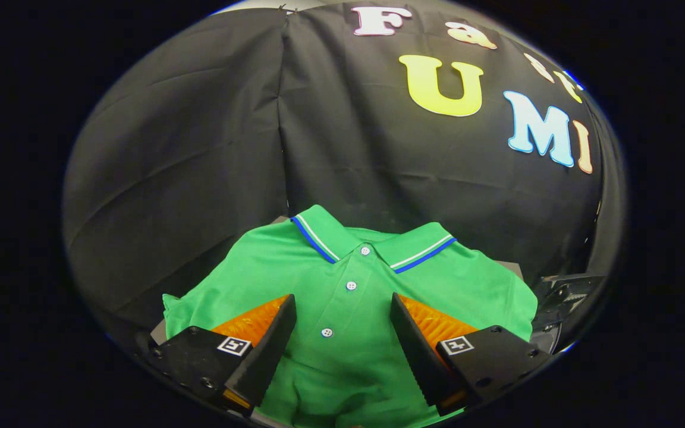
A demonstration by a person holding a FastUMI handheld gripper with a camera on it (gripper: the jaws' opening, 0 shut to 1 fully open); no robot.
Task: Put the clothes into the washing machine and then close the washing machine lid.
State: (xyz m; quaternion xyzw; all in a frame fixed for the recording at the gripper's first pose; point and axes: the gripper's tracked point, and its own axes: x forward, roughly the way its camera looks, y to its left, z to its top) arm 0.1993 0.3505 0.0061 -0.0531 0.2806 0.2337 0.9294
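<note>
While tongs [342,306] gape, shirt [348,297] lies between.

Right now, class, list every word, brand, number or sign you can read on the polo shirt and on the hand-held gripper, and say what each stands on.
Green polo shirt: no word, brand or number can be read.
Hand-held gripper: a square marker on each finger, a coded black-and-white pattern with no readable letters.
The fingers stand open, with the shirt's button strip between them.

A green polo shirt [342,309] lies spread, collar up, on a grey surface [512,268].
</note>
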